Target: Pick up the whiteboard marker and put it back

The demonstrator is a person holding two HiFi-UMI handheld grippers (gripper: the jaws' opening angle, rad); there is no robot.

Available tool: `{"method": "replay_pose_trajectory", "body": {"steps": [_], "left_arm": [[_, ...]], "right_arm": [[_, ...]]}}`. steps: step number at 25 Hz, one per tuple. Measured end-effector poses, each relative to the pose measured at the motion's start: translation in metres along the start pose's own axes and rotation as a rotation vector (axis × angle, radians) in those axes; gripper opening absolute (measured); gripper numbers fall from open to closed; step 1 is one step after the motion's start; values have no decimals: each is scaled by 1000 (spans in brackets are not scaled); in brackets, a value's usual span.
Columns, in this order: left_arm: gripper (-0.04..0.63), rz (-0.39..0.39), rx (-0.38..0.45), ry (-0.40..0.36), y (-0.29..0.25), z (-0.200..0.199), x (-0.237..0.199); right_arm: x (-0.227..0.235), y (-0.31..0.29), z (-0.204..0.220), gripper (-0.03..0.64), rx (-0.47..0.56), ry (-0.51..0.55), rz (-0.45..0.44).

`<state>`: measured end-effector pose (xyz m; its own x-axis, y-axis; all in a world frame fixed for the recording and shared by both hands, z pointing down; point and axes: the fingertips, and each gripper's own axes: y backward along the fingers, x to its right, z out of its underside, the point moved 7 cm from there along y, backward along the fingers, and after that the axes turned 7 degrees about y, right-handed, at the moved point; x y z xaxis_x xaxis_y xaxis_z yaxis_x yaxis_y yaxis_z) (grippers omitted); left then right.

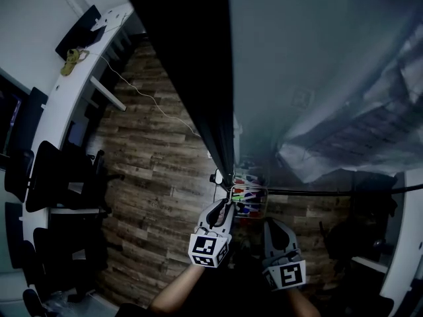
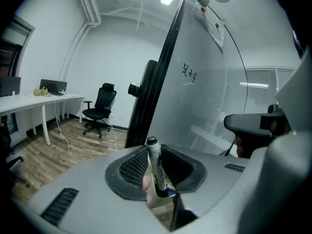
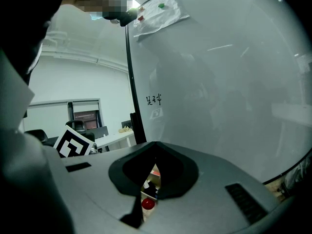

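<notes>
A whiteboard marker (image 2: 155,165) with a white barrel and a black end stands upright between the jaws of my left gripper (image 2: 155,148). The pads sit close on either side of it, and a thin dark gap shows on its right. In the head view the left gripper (image 1: 222,211) points at a wire tray (image 1: 263,191) of coloured markers at the foot of the whiteboard (image 1: 297,71). Just right of it, my right gripper (image 1: 273,227) is shut and empty. Through the slit in the right gripper (image 3: 156,148) I see the tray's markers and a red cap (image 3: 147,203).
The whiteboard (image 2: 209,96) with its black frame (image 2: 156,77) stands close ahead and carries a small scribble (image 3: 153,100). Left of it are wood floor (image 1: 152,177), a white desk (image 1: 73,91), black office chairs (image 2: 100,108) and a trailing cable (image 1: 149,101).
</notes>
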<state>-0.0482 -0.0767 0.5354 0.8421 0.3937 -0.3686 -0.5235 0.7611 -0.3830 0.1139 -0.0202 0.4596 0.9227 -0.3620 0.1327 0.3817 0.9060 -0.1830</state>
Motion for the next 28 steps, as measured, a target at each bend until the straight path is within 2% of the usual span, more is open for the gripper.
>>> {"method": "replay_pose_trajectory", "body": {"steps": [13, 22, 28], "left_arm": [[78, 0, 24, -5, 6, 1, 10], [75, -11, 80, -3, 18, -9, 10], [75, -3, 111, -3, 30, -12, 16]], "right_arm": [[0, 10, 0, 14, 7, 4, 5], [-7, 17, -3, 14, 17, 22, 6], [-11, 30, 2, 12, -4, 80, -17]]}}
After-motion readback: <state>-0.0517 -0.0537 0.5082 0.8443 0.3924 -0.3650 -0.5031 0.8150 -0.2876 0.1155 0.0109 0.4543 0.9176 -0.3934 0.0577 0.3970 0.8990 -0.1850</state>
